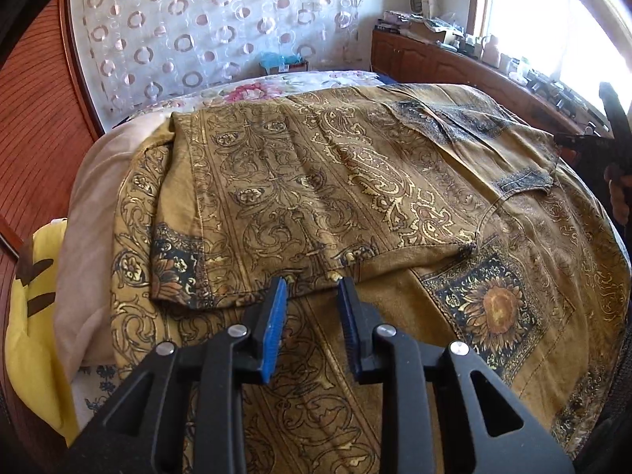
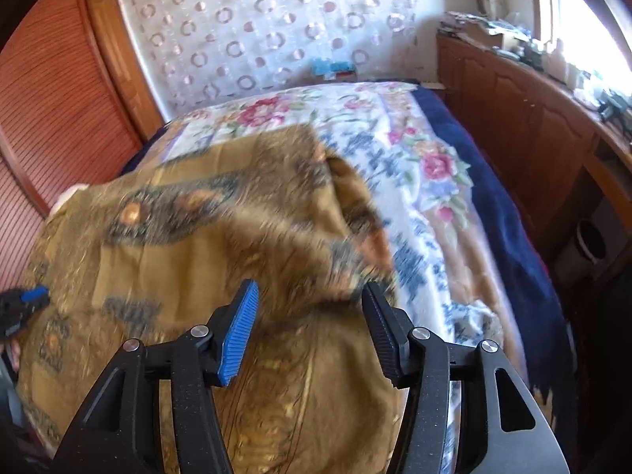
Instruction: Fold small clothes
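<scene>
Daylight floods in from the window (image 1: pixel 553 19), which is blown out to white glare in both views. The left view is sharp; in the right view the cloth (image 2: pixel 221 213) is smeared with motion blur. Fisheye bending and dark corners frame both.

Left gripper (image 1: pixel 312 288) points steeply down, jaws slightly parted, nothing between them. Right gripper (image 2: pixel 310 296), at its three o'clock, gapes wider, empty.

garment (image 1: pixel 316 197): mustard-gold, black paisley scrollwork, sunflower panels
bedspread (image 2: pixel 426 166): white, pink and blue flowers, beyond garment
curtain (image 1: pixel 221 35): white, ring pattern
</scene>
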Demonstrator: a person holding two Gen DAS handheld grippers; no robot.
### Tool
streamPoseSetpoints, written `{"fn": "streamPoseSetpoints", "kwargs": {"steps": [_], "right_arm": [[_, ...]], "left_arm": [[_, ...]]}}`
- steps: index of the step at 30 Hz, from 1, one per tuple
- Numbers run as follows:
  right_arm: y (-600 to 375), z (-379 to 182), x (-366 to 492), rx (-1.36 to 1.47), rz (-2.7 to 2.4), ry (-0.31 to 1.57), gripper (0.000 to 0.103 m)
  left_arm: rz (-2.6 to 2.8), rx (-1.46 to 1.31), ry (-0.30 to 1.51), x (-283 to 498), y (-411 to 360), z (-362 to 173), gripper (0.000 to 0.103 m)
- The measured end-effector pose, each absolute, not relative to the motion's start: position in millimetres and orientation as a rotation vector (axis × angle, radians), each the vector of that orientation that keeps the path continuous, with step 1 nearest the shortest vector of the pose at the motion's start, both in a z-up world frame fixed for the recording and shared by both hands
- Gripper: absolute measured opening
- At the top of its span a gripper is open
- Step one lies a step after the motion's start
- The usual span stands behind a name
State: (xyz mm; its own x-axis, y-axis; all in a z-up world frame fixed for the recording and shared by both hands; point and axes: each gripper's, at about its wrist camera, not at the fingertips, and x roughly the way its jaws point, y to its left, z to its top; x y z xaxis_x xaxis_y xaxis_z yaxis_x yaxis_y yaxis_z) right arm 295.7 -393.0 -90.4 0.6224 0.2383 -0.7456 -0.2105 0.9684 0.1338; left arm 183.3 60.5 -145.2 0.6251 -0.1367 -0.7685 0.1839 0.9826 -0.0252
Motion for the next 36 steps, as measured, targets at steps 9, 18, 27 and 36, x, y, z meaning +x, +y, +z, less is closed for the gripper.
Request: {"fn": "streamPoseSetpoints", "kwargs": {"steps": [9, 18, 27, 36], "right_arm": [[-394.8, -103.1, 302.3, 0.08, 0.221, 0.888, 0.056], [-380.9, -105.1, 301.4, 0.02, 0.221, 0.875, 0.046], [-377.4, -117.5, 300.4, -0.024, 0.204, 0.866, 0.044], [-376.8, -117.1, 298.4, -0.024, 0.203, 0.867, 0.045]], "left_arm": [[-0.18, 0.064, 0.876, 182.8, 61.9, -144.0, 0.026], [-0.182, 0.059, 0.877, 182.1, 62.7, -142.8, 0.027], [-0.144, -0.008, 0.906, 170.8, 85.3, -133.4, 0.027], [-0.02, -0.006, 0.855, 173.3, 116.5, -117.7, 0.027]]}}
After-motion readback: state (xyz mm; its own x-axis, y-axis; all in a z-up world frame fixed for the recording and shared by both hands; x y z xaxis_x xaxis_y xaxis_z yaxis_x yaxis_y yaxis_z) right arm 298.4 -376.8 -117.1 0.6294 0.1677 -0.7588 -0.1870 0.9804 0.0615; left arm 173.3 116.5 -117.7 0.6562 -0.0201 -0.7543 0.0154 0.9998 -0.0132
